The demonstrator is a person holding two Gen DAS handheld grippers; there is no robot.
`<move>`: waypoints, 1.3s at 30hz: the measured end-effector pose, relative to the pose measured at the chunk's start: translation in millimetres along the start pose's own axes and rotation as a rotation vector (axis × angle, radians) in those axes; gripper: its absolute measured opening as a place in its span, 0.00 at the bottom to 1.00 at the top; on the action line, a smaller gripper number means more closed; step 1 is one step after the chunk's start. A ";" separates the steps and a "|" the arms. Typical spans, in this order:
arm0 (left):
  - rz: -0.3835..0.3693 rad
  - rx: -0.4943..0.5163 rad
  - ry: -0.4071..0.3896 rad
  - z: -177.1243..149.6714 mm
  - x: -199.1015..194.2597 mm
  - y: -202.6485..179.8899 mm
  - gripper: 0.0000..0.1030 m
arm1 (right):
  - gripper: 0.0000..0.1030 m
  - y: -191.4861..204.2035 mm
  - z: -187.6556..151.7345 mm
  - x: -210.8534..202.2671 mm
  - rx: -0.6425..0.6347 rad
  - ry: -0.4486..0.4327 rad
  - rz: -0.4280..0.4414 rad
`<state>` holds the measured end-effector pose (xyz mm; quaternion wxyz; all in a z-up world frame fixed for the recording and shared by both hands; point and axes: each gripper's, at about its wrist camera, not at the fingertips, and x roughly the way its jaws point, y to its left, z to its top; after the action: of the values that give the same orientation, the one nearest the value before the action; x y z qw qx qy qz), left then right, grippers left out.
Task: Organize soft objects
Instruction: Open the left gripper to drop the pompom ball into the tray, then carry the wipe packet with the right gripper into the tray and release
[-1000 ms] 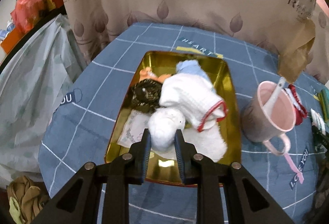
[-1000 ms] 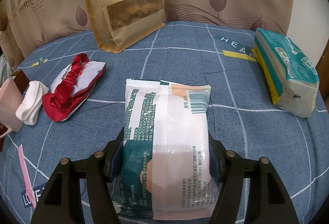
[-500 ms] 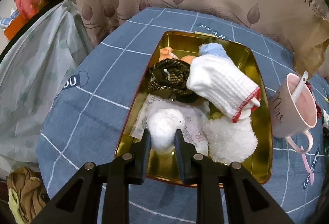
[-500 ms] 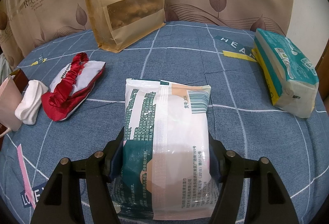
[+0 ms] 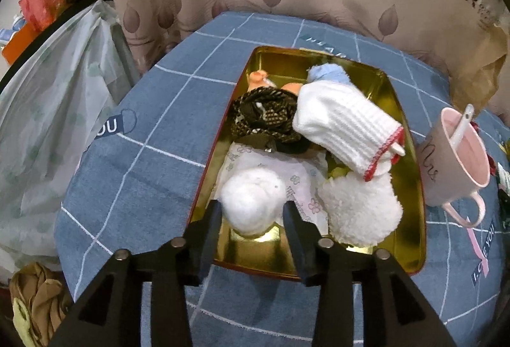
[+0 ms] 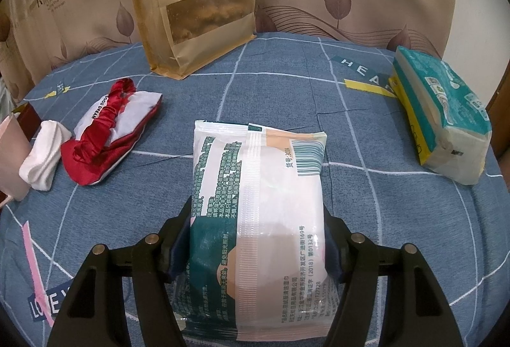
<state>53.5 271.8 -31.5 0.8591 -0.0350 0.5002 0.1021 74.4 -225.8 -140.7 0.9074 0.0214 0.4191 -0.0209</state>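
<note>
A gold tin tray [image 5: 287, 66] lies on the blue checked cloth and holds a white ribbed sock [image 5: 344, 127], a dark patterned scrunchie [image 5: 264, 117], a fluffy white piece [image 5: 360, 210] and a white pompom ball [image 5: 251, 200]. My left gripper [image 5: 251, 213] is low over the tray's near end. Its jaws are opening, and the pompom sits loosely between them on the tray. In the right wrist view, my right gripper [image 6: 258, 238] is shut on a green and white wet-wipes pack [image 6: 258, 203], with its far end over the cloth.
A pink mug [image 5: 452, 162] with a spoon stands just right of the tray. A red and white pouch [image 6: 111, 127], a rolled white sock [image 6: 44, 149], a brown snack bag [image 6: 197, 6] and a tissue pack [image 6: 440, 114] sit on the cloth. Curtains hang behind.
The left gripper's jaws have spread away from the pompom they were squeezing, after carrying it lower into the tray's near end. The right gripper and its pack have not moved.
</note>
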 end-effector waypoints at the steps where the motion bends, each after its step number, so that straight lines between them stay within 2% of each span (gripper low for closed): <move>1: -0.004 0.002 -0.010 -0.4 -2.3 0.4 0.44 | 0.63 0.9 0.4 0.2 -0.001 0.000 -0.001; 3: -0.017 0.005 -0.029 -0.9 -7.0 1.2 0.48 | 0.63 0.4 0.4 0.3 -0.004 0.001 -0.004; 9: -0.037 -0.020 -0.100 0.0 -25.6 7.8 0.49 | 0.61 1.0 0.4 0.0 -0.012 0.001 -0.011; 15: -0.037 -0.073 -0.172 -1.6 -39.0 21.4 0.54 | 0.53 6.3 0.9 -2.5 -0.034 -0.009 -0.026; 21: -0.028 -0.159 -0.164 -2.0 -33.7 42.6 0.53 | 0.50 14.9 1.7 -5.5 -0.027 -0.012 -0.044; 27: -0.017 -0.194 -0.169 -3.1 -34.9 52.6 0.54 | 0.50 30.3 11.2 -19.8 -0.029 -0.047 -0.039; 34: -0.011 -0.203 -0.166 -3.2 -34.3 55.0 0.54 | 0.50 75.3 30.5 -51.4 -0.110 -0.114 0.025; 39: -0.007 -0.231 -0.186 -3.6 -38.8 61.9 0.54 | 0.50 126.6 44.3 -73.2 -0.185 -0.152 0.108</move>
<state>18.9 326.2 3.0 0.8923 -0.1259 0.4032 0.1590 67.7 -100.5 -53.5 0.9345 -0.0415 0.3476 0.0653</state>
